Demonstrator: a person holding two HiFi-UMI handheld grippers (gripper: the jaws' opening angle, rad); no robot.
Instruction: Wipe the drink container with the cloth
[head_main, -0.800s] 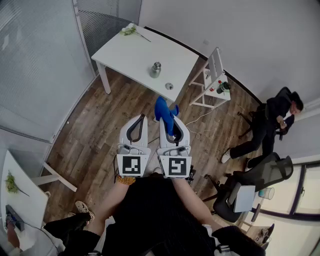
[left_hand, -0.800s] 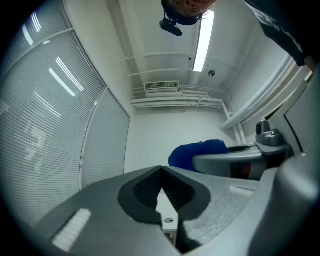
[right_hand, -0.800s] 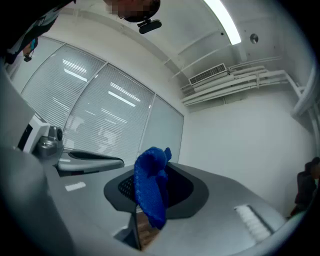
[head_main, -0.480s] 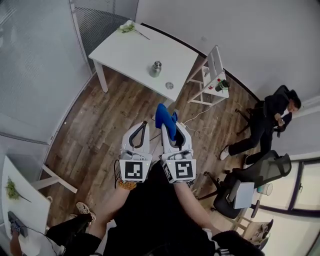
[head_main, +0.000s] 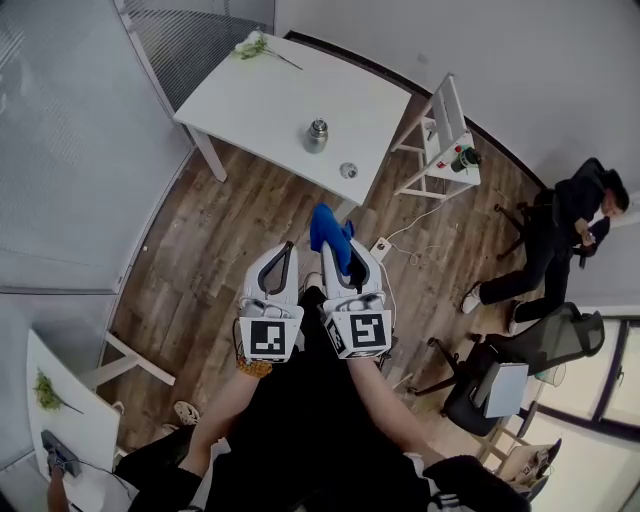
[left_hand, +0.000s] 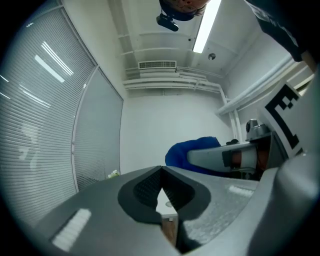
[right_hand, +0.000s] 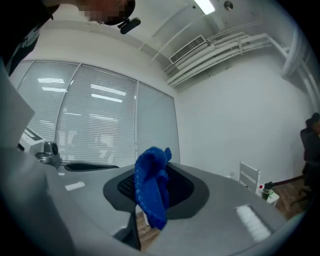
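A small metal drink container (head_main: 316, 135) stands upright on the white table (head_main: 260, 95) far ahead in the head view, with its round lid (head_main: 348, 171) lying beside it near the table's edge. My right gripper (head_main: 340, 255) is shut on a blue cloth (head_main: 328, 233), which bunches up between the jaws in the right gripper view (right_hand: 152, 192). My left gripper (head_main: 283, 258) is held beside it, shut with nothing in it (left_hand: 161, 192). Both are held over the wooden floor, well short of the table. The blue cloth (left_hand: 192, 152) also shows in the left gripper view.
A sprig of flowers (head_main: 255, 45) lies at the table's far corner. A white step stool (head_main: 440, 150) with small bottles stands to the table's right. A seated person (head_main: 560, 235) and an office chair (head_main: 510, 370) are at the right. Another white table (head_main: 70, 420) is at the lower left.
The view has shifted: the table and container have moved slightly in the picture as I step nearer. Both grippers keep their pose, the right still holding the cloth.
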